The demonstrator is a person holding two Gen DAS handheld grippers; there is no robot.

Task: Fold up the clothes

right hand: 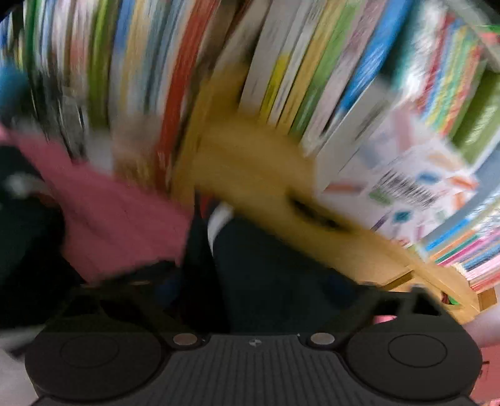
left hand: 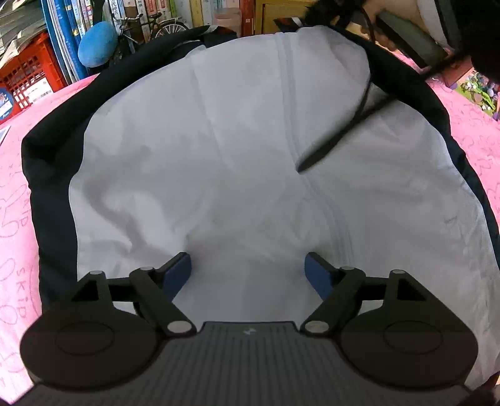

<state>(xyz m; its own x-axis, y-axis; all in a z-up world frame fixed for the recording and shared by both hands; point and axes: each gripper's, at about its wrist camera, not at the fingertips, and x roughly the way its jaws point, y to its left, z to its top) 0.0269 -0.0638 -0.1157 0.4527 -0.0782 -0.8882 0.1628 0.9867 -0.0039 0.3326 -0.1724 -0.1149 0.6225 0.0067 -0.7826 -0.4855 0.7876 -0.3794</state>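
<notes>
A dark navy garment [left hand: 53,175] lies spread inside out on the pink sheet [left hand: 18,218], its white lining [left hand: 237,150] facing up with a seam down the middle. A black drawstring [left hand: 331,143] runs across the lining toward the upper right. My left gripper [left hand: 248,273] hovers low over the near part of the lining, open, with nothing between its blue pads [left hand: 176,274]. The right wrist view is heavily blurred. There my right gripper [right hand: 253,284] looks open, with a fold of dark navy fabric [right hand: 265,265] lying between its spread fingers.
A hand [left hand: 386,39] with dark equipment is at the garment's far right corner. Bookshelves [right hand: 281,78], a red crate [left hand: 28,75], a blue cushion [left hand: 97,43] and a bicycle [left hand: 150,28] stand beyond the bed. A yellow wooden piece [right hand: 265,175] is close to the right gripper.
</notes>
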